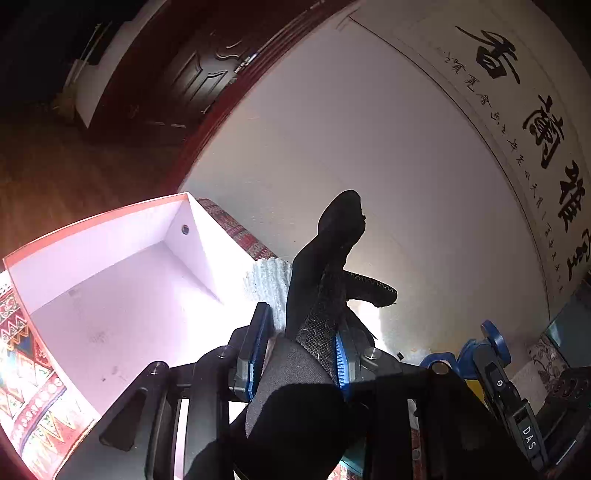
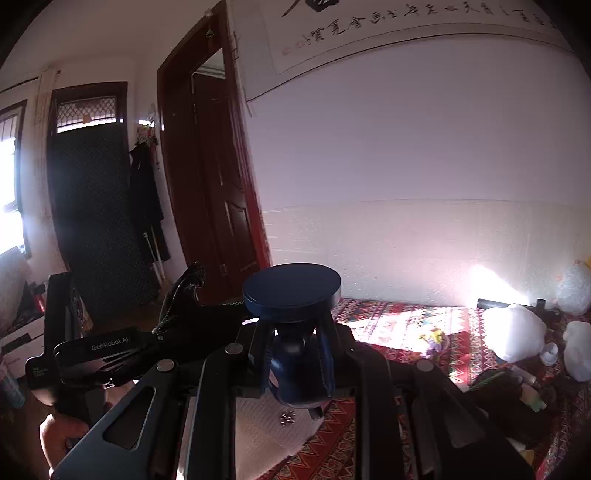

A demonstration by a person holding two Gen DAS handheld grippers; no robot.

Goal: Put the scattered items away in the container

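The left gripper squeezes a black glove beside the white box, probably to drop it in; the right gripper pinches a blue round stand

black glove: clamped upright | blue round-topped stand: gripped | box: open

A lived-in room of a home — a long calligraphy scroll hangs on the white wall, a dark-red wooden door stands at the left, coats hang beside it, and a red patterned cloth covers the near surface — soft toys at far right.
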